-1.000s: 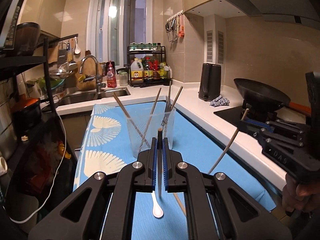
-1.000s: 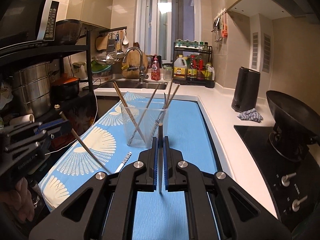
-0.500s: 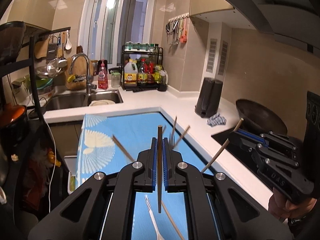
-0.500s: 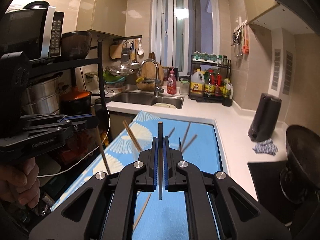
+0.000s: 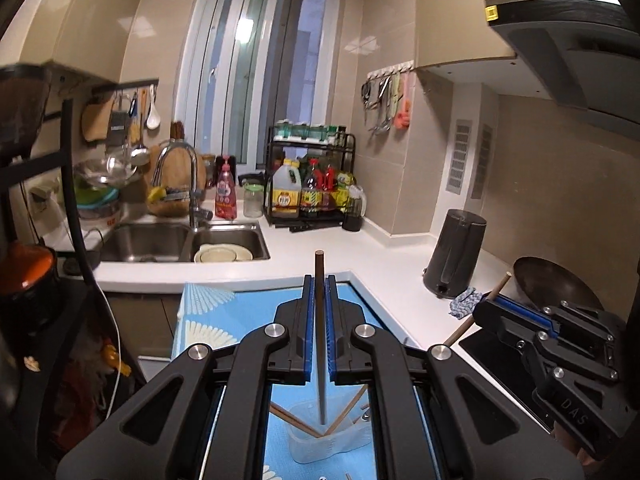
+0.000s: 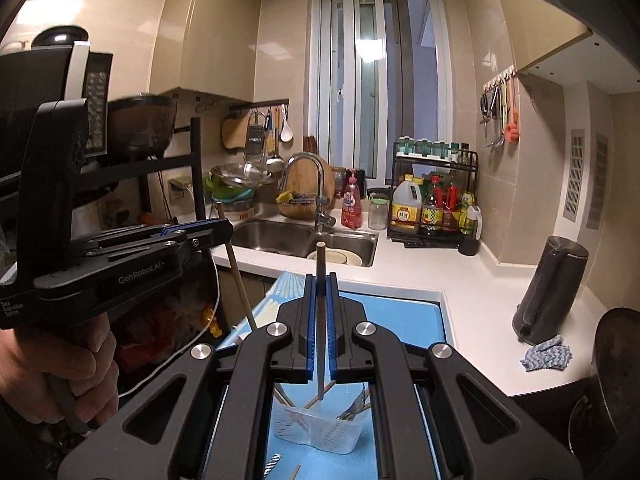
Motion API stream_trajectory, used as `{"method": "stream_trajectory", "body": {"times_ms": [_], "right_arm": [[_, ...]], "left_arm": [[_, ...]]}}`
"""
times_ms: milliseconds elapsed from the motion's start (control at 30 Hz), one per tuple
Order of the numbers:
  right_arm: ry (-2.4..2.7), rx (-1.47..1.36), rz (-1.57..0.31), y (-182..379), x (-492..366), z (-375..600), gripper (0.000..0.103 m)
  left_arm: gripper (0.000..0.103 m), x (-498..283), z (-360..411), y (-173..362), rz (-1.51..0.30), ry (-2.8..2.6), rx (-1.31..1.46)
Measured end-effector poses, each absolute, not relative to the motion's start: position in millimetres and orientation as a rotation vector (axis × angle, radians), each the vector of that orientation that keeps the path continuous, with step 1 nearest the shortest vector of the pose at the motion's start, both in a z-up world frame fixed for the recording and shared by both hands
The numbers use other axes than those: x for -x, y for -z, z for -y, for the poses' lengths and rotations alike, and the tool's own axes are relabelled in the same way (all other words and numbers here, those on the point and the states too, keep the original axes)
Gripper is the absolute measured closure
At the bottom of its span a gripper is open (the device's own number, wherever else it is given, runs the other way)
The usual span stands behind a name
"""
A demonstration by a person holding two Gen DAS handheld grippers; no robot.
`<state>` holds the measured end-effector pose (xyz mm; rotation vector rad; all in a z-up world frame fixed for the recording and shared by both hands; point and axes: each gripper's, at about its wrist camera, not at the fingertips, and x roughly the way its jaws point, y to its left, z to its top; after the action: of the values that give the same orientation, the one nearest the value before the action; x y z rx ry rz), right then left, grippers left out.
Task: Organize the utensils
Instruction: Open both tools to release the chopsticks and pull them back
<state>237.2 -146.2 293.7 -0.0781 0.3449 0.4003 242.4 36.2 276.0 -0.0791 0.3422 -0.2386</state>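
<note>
My left gripper (image 5: 319,292) is shut on a dark chopstick (image 5: 320,344) held upright, its lower end hanging over a clear plastic holder (image 5: 320,442) that has several chopsticks in it. My right gripper (image 6: 320,292) is shut on a pale chopstick (image 6: 320,320), also upright above the same holder (image 6: 320,426), which holds chopsticks and a fork. Each gripper shows in the other's view: the right one (image 5: 490,306) at the right with its chopstick, the left one (image 6: 224,232) at the left.
The holder stands on a blue patterned mat (image 6: 400,312) on a white counter (image 5: 380,256). A loose utensil (image 6: 273,464) lies on the mat. A sink (image 5: 180,240), a dark kettle (image 5: 456,256), a wok (image 5: 556,288) and a bottle rack (image 5: 312,184) stand around.
Both grippers have risen with their chopsticks and now look down less steeply; the holder has dropped to the bottom of both views, under the chopstick tips.
</note>
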Motion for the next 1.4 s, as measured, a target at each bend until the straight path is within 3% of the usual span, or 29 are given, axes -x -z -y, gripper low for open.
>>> {"method": "stream_trajectory", "body": {"times_ms": [333,400,467,533,833,1233,1333,1400], "right_arm": [[-0.382,0.042,-0.504,-218.2,-269.5,147.9,0.096],[-0.37,0.035,-0.512,-214.7,-267.8,152.7,0.087],[-0.358,0.009,-0.516,-215.4,-262.9,161.1,0.076],[-0.351,0.009,-0.511,-217.6,-255.2,165.8,0.074],[-0.313,-0.003,-0.452,-209.3,-176.8,183.3,0.074],[-0.244,-0.075,-0.472,-105.9,-60.2,185.9,0.076],[-0.231,-0.074,-0.487,-82.8,-43.0,187.2,0.078],[-0.243,-0.08,-0.52,-66.9,-38.0,186.2,0.085]], "left_arm": [[0.097,-267.9,-30.2,-204.5,-0.483,0.255,0.053],[0.092,-264.7,-33.6,-200.5,-0.494,0.261,0.067],[0.074,-255.2,-37.4,-204.3,-0.471,0.26,0.07],[0.07,-242.8,-38.3,-211.2,-0.435,0.256,0.064],[0.07,-159.6,-45.3,-203.7,-0.344,0.236,0.075],[0.071,-72.7,-35.2,-62.4,-0.501,0.179,0.108],[0.079,-54.8,-32.2,-34.3,-0.52,0.172,0.102],[0.087,-45.7,-28.5,-19.1,-0.536,0.173,0.099]]}}
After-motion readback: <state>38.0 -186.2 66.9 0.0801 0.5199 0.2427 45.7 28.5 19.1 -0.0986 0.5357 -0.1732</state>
